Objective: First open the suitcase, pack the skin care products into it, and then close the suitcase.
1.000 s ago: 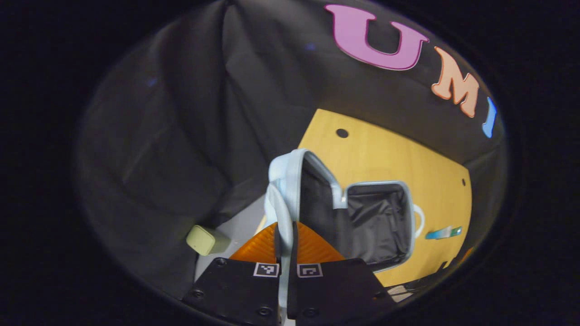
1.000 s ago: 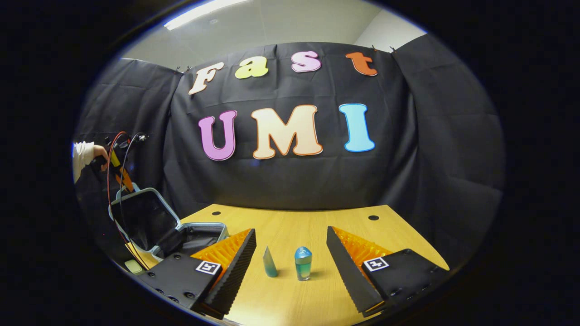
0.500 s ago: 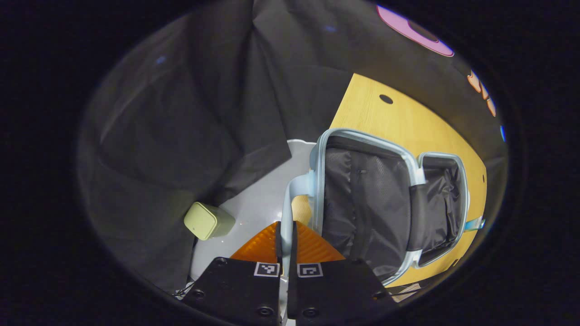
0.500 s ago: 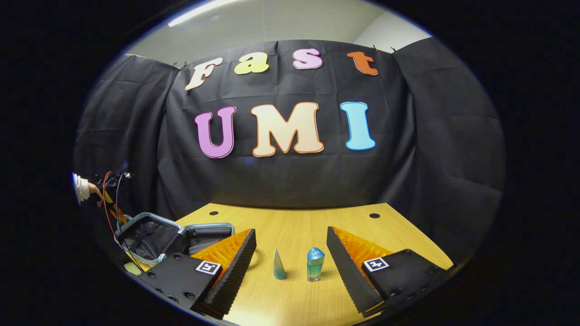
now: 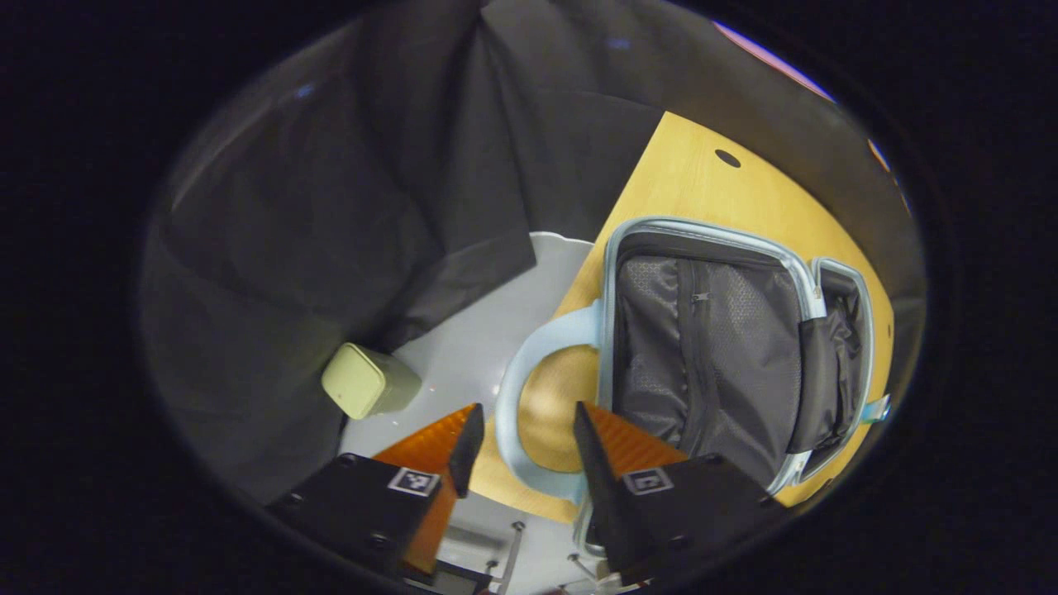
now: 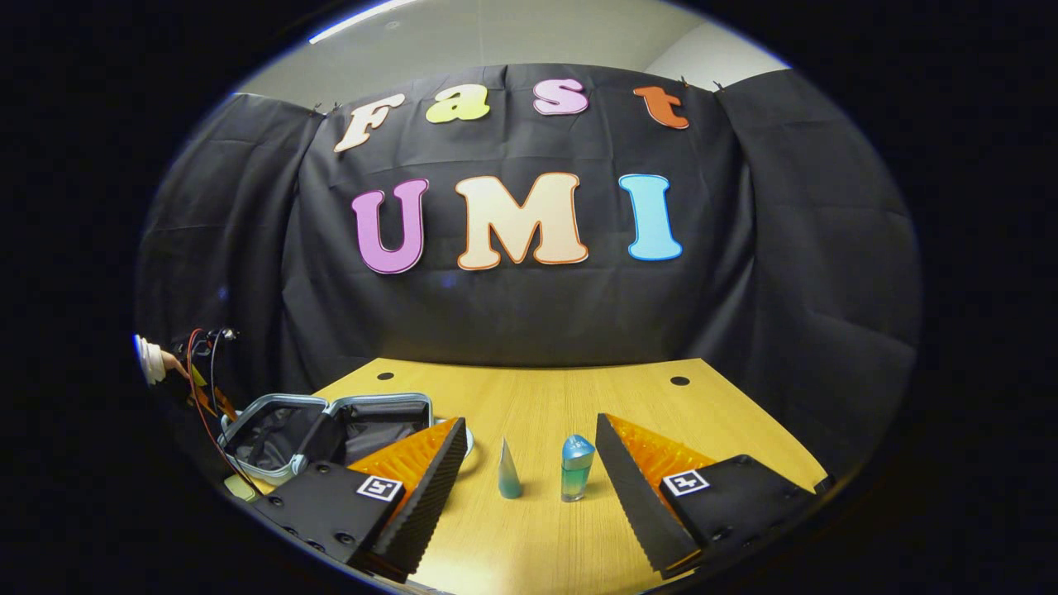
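Since earlier, left gripper (image 5: 521,430) lets go of handle (image 5: 517,388); both jaws wide, suitcase (image 5: 727,347) flat. We risk right gripper (image 6: 529,463) toppling bottle (image 6: 576,468) between its jaws.

A draped recording booth set up inside an office-like room.

Black cloth (image 6: 529,306) hangs in folds as the back and side walls, clipped along its top edge, and above it a plain pale ceiling (image 6: 512,37) with a strip light (image 6: 364,12) shows through. A light wooden worktop (image 6: 545,397) with round cable holes near its far corners stands against the cloth, like an office desk. In the left gripper view the cloth falls past the worktop's edge to a pale grey floor (image 5: 463,355), where a small pale green bin (image 5: 364,390) stands. Red and black cables (image 6: 202,372) trail by the worktop's left edge.
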Motion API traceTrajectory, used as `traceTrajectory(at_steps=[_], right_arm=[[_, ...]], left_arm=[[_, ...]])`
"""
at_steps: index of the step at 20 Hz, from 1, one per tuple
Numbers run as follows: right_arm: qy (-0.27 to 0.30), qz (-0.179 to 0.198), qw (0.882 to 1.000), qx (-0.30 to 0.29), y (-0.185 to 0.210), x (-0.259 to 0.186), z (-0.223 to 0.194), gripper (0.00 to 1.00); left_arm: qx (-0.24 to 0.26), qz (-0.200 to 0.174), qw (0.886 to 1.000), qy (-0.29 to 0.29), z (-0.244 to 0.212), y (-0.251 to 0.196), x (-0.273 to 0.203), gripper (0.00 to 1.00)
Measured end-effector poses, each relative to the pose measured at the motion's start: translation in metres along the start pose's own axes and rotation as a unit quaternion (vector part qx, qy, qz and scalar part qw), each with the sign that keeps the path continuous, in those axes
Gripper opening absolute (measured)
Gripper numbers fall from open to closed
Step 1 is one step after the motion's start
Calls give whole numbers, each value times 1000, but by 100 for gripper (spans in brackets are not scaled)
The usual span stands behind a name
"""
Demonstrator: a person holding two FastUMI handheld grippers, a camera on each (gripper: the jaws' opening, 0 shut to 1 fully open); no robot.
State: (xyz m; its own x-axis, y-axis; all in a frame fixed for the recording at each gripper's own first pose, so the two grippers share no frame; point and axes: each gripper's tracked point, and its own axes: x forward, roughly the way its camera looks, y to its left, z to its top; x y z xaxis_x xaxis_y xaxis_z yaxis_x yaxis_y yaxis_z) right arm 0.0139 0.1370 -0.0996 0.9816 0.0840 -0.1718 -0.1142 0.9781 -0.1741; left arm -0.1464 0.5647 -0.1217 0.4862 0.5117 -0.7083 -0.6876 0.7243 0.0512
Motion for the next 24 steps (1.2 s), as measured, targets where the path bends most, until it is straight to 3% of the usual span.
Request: traceTrajectory(at_steps=[2, 3, 6, 7, 12, 15, 17, 21, 22, 24], right_arm=[[2, 3, 1000, 1, -3, 2, -1, 98], [5, 5, 1000, 2, -7, 3, -3, 98], [15, 14, 1000, 5, -15, 5, -9, 98], [18, 17, 1000, 5, -19, 7, -11, 98], [40, 57, 998, 6, -35, 17, -23, 98], [51, 81, 995, 5, -47, 31, -29, 98], [61, 100, 993, 5, -53, 43, -35, 95], [81, 139, 987, -5, -61, 66, -53, 98], [88, 147, 985, -10, -62, 71, -59, 98], [95, 159, 983, -18, -65, 81, -72, 98]], left_arm=[[17, 26, 999, -24, 7, 2, -18, 98], [25, 30, 999, -33, 8, -4, -27, 99], [69, 29, 994, -77, 16, -39, -61, 96], [85, 19, 992, -93, 17, -57, -73, 100], [149, -66, 975, -154, 7, -193, -142, 96], [184, -117, 956, -194, -16, -265, -167, 96], [198, -144, 944, -222, -28, -315, -182, 96], [212, -193, 926, -244, -52, -420, -188, 97], [211, -207, 924, -243, -60, -445, -189, 92], [208, -230, 919, -244, -83, -485, -186, 96]])
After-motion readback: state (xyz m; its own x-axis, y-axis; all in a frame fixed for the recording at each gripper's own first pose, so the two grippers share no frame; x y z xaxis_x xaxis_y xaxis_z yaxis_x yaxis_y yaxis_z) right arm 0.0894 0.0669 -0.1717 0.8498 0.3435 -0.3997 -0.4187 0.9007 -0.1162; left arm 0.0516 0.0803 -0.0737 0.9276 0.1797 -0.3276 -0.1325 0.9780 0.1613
